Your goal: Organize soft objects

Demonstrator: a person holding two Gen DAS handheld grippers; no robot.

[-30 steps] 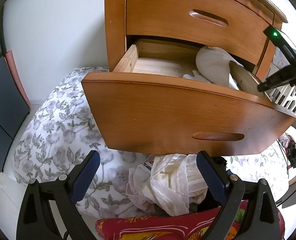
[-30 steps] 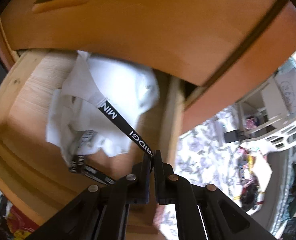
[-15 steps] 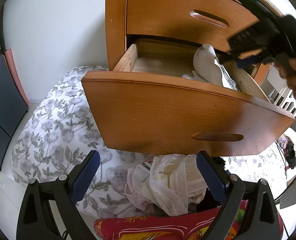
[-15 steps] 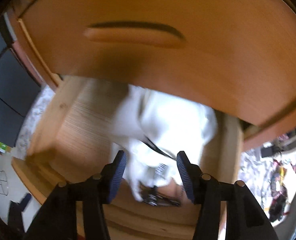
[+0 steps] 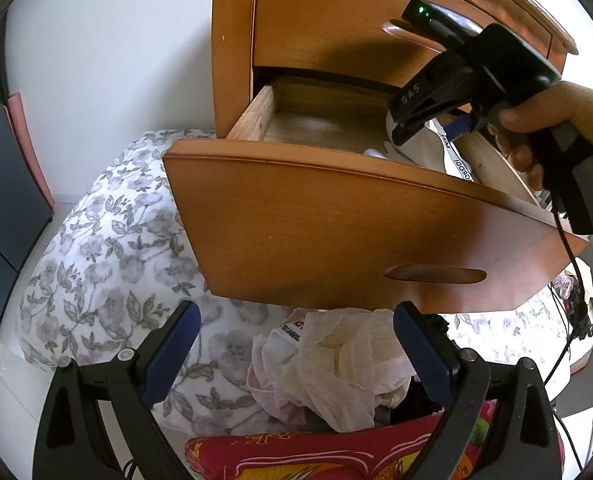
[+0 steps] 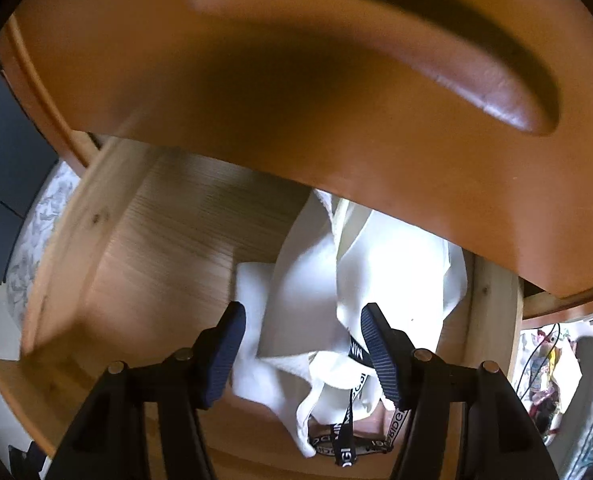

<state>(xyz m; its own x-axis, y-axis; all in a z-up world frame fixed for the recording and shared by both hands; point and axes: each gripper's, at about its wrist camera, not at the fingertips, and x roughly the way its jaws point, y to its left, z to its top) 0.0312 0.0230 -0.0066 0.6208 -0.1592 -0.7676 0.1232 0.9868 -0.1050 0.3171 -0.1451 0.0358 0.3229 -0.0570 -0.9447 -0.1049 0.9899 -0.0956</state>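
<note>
We hold the right gripper (image 6: pixel 301 340) over the open drawer (image 5: pixel 336 216), pointing steeply down; its jaws are opening, and the white garment (image 6: pixel 396 264) with its black lettered strap (image 6: pixel 354 354) lies loose beneath them, gripped by neither pad; the garment sits at the drawer's right end, partly tucked under the closed drawer (image 6: pixel 296 80) above; the drawer's left half shows bare wood; from the left wrist view a hand (image 5: pixel 556 120) grips the right gripper's handle above that same corner; our left gripper (image 5: pixel 294 354) hangs wide and holds nothing, low before the drawer front; between its fingers lies a heap of pale clothes (image 5: pixel 336 368) on a floral sheet (image 5: pixel 108 248), with a red patterned fabric (image 5: pixel 296 456) just below.
</note>
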